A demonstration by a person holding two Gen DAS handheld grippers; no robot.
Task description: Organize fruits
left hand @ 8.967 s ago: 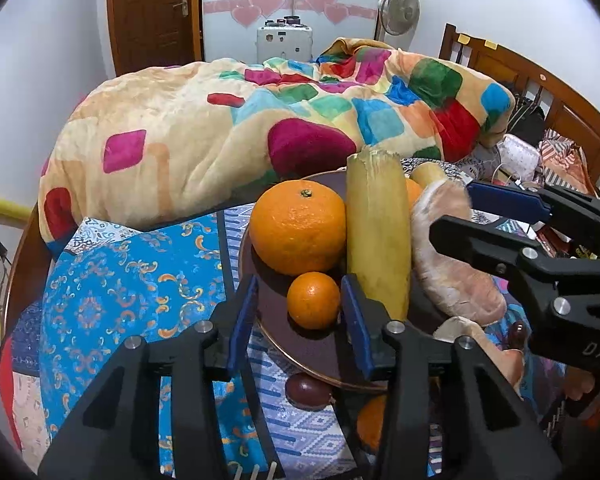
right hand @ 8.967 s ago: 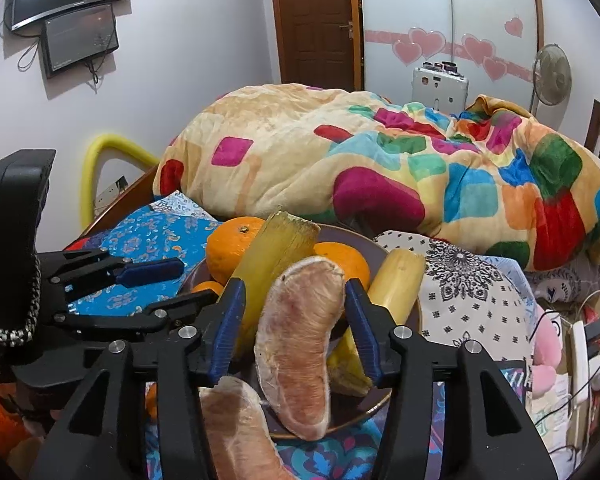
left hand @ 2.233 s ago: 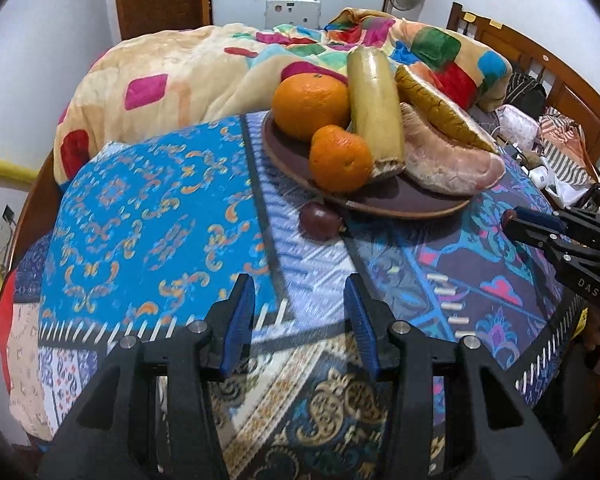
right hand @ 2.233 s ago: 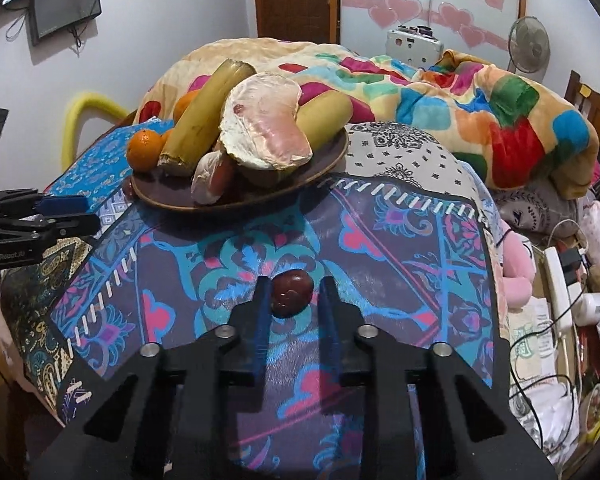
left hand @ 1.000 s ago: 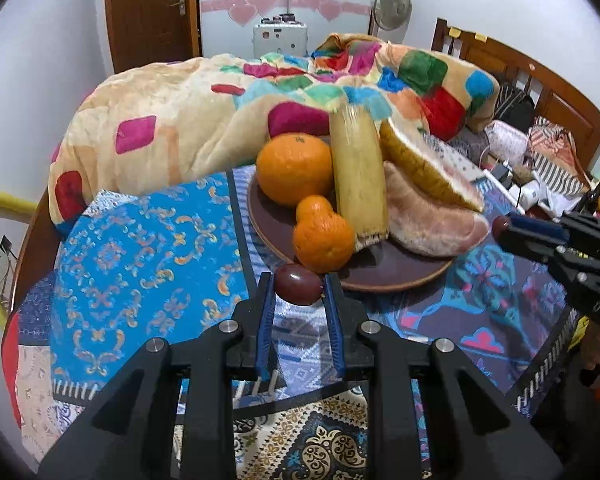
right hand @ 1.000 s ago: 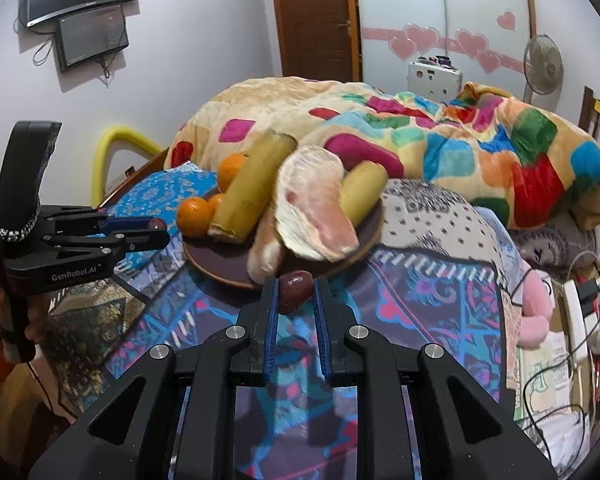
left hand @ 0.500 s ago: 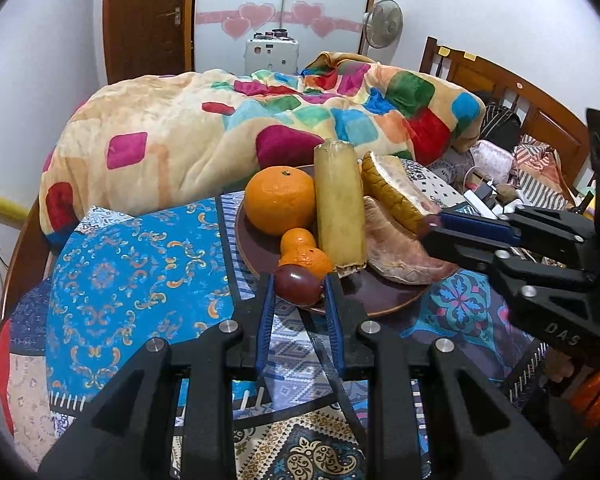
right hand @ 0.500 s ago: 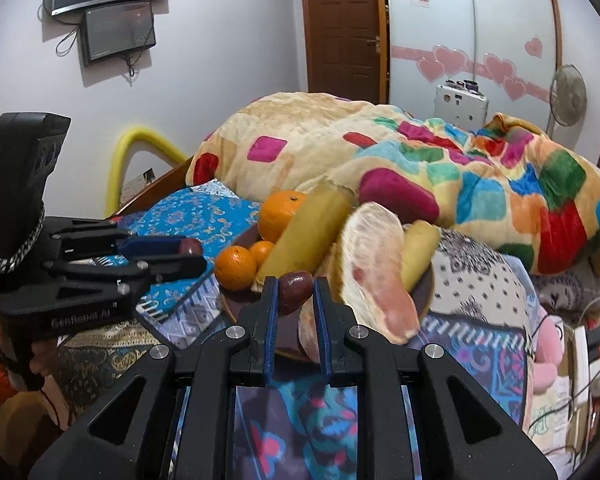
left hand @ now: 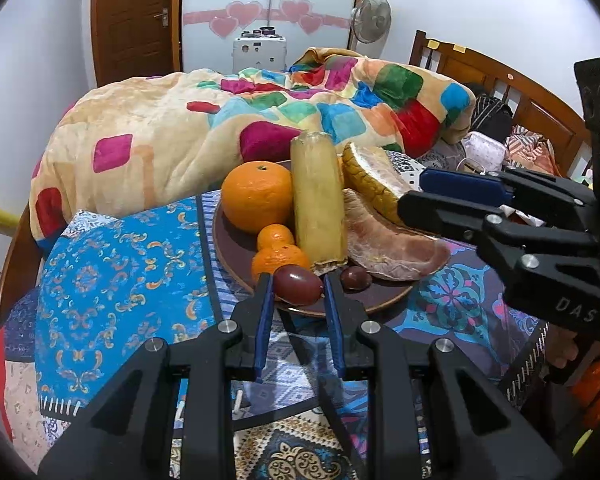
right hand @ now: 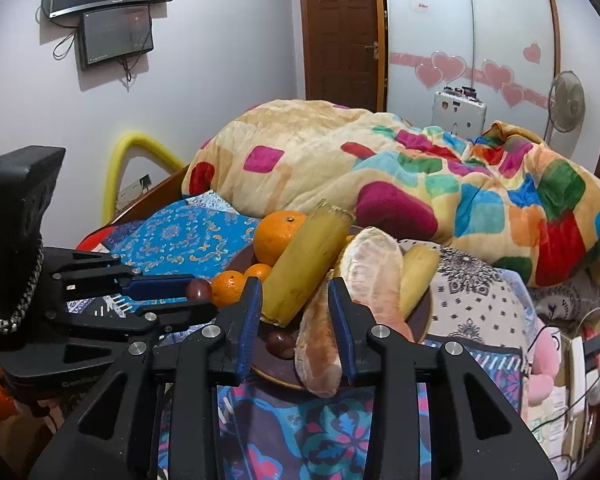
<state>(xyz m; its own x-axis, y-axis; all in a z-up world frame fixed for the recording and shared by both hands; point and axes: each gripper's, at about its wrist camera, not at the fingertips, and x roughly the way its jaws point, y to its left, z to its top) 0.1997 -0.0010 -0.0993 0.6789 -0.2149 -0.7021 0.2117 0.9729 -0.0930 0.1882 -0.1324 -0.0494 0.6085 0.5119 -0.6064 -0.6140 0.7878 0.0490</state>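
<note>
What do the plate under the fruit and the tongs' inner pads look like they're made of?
plate: dark brown and smooth, with a paler rim edge; looks like glazed ceramic or lacquered wood, can't tell which.
Left tongs: matte black rigid plastic with metal screw heads; the pads are blue, probably a rubbery grip lining.

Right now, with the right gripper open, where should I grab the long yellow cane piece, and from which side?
Grip the cane piece near its raised far end, bringing the right gripper down from above, fingers across its width. That end looks clear of the big orange and pomelo segment; lower down they crowd both flanks.
</note>
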